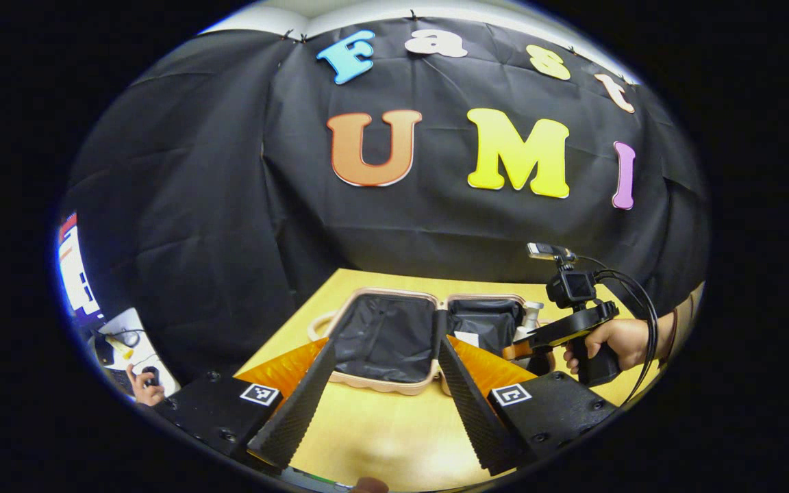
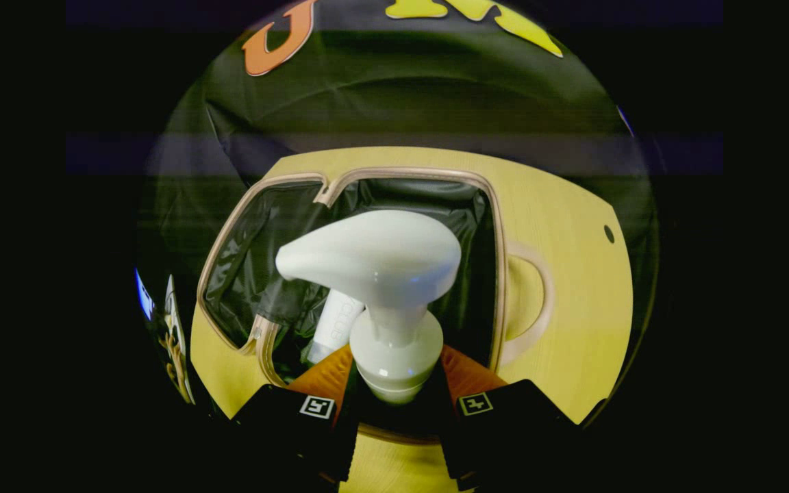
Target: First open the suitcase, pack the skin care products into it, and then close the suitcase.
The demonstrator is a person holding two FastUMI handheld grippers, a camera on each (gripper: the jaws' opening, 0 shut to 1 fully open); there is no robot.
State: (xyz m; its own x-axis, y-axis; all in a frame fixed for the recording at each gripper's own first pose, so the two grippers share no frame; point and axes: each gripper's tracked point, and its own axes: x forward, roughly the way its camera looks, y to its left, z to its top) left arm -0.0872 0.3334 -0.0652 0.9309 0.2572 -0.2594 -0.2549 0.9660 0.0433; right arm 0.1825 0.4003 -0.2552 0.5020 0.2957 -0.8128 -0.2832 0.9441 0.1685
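Right gripper (image 2: 394, 404) pinched the white pump bottle (image 2: 381, 287) upright, right over the open suitcase (image 2: 497, 274) (a tube (image 2: 336, 322) was already inside). Left gripper (image 1: 384, 404) hung spread wide, farther back from the suitcase (image 1: 384, 339).

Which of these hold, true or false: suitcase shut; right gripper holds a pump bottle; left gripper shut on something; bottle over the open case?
1. The suitcase is shut. False: it lies open on the table.
2. The right gripper holds a white pump bottle. True.
3. The left gripper is shut on something. False: it is open, fingers apart.
4. The bottle is over the open case. True.
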